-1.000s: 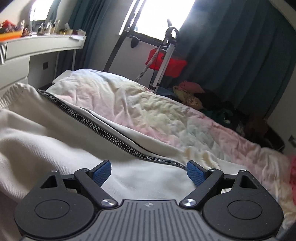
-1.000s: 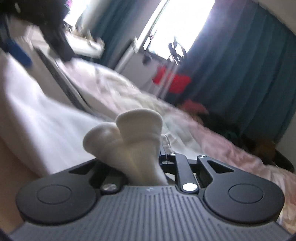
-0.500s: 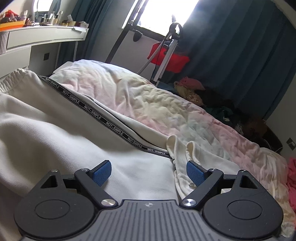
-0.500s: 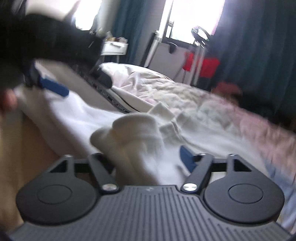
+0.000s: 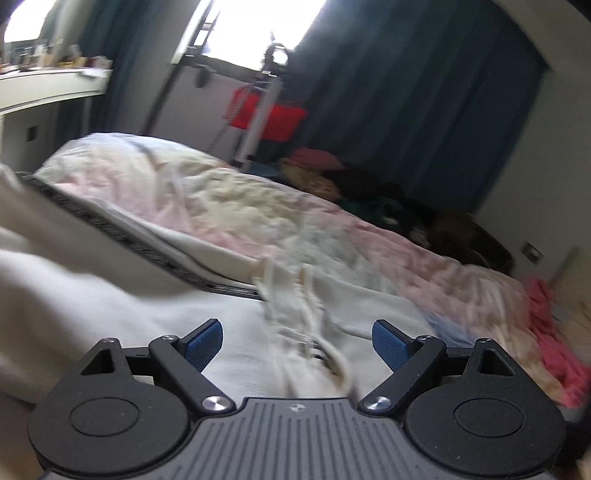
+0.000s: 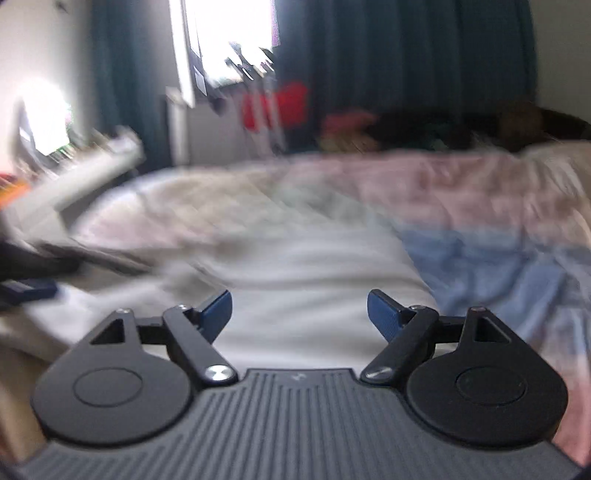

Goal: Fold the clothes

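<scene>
Between the spread blue pads of the left hand-held gripper [image 5: 297, 341], a bunched fold of the cream ribbed-knit garment [image 5: 110, 306] is lying loose, its drawstring cord [image 5: 334, 356] curling just ahead of the gripper body. Neither pad is touching the cloth; the jaws are standing wide apart and gripping nothing. Ahead and to the left of this gripper, the garment is spreading across the bed, and a dark printed band [image 5: 122, 236] is running diagonally along its edge; the lettering is too blurred to read. Beyond the garment, a crumpled pastel pink and cream bedspread [image 5: 258, 206] is covering the bed, with a pink cloth [image 5: 554, 332] lying at its far right edge.

Directly ahead of the right hand-held gripper [image 6: 299, 310], the same cream garment [image 6: 310, 266] is lying flat on the bed, seen through heavy motion blur. This gripper's jaws are also standing wide apart, with nothing between the pads. To its right, a pale blue patch of the bedspread [image 6: 498, 273] is showing. At its far left, a dark shape with a blue pad is entering the view, probably the other gripper, though the blur leaves that unsure.

Far ahead of both grippers, dark teal curtains [image 5: 406, 110] are hanging beside a bright window [image 5: 258, 33], and a red object [image 5: 266, 114] is sitting on a stand below it.
</scene>
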Demonstrator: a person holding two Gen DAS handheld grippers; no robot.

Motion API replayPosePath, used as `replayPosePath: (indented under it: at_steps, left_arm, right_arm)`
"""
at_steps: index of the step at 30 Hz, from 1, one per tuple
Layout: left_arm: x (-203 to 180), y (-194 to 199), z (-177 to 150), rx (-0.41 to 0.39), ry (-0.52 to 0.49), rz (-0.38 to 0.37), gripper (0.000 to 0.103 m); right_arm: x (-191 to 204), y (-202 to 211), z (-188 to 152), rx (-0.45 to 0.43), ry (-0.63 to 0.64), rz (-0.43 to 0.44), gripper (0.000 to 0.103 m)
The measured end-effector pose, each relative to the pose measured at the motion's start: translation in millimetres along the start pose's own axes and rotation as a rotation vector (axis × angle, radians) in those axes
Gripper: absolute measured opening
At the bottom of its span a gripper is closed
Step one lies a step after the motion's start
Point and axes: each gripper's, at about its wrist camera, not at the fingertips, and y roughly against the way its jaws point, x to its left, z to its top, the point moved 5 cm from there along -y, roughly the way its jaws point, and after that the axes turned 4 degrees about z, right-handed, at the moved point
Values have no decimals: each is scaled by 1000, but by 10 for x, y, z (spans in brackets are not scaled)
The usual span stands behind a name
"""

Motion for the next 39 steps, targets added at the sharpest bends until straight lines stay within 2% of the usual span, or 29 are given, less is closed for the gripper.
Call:
replayPosePath:
  at_steps: [4, 9, 14, 15, 16, 18, 19, 21, 23, 26, 27, 28, 29, 31, 35, 37, 39]
  left_arm:
    - [-119, -46, -90, 41, -21, -43, 82]
    - [-225, -201, -227, 119, -31, -109, 70]
    - [-283, -354, -318, 155, -85, -120, 60]
    - [-267, -380, -343, 166, -83, -117, 57]
    - [-232, -407, -365, 177, -70, -112, 47]
    - [-142, -455, -388, 190, -33, -105, 36]
    - [-96, -473, -387, 195, -11, -102, 29]
    - [-48, -491, -386, 198, 15, -105, 26]
    - [-18, -504, -388, 200, 35, -113, 21]
    - [-10, -512, -400, 197, 47, -121, 17]
    - [-5, -517, -403, 198, 56, -126, 16]
    - [7, -521, -405, 200, 69, -131, 15]
    - [25, -524, -405, 201, 88, -136, 14]
    - [57, -497, -400, 206, 121, -146, 12]
    - [44, -303, -359, 187, 141, -162, 10]
    - [20, -215, -353, 177, 125, -150, 10]
    - [-2, -210, -387, 182, 85, -111, 10]
  right_arm:
    - [-45, -122, 51, 34, -36, 7, 84]
    - [-100, -274, 116, 77, -81, 15, 84]
    - [-153, -425, 181, 119, -126, 24, 83]
    - [-137, -471, 226, 128, -126, 30, 83]
    - [-64, -557, 336, 137, -110, 45, 83]
    - [127, -795, 536, 163, -88, 89, 82]
    - [225, -919, 625, 178, -79, 112, 76]
    - [420, -1184, 795, 211, -62, 151, 74]
    - [559, -1485, 867, 258, -54, 139, 70]
    - [703, -1891, 825, 347, -20, 92, 58]
    - [741, -1976, 777, 365, 15, 68, 52]
    - [771, -2026, 725, 368, 41, 44, 37]
    - [800, -2076, 674, 371, 68, 19, 31]
    - [845, -2080, 613, 340, 94, -2, 11]
    - [1055, -1794, 689, 147, 209, 47, 9]
    - [1094, -1724, 696, 131, 188, 84, 9]
    - [1096, -1761, 625, 154, 170, 105, 9]
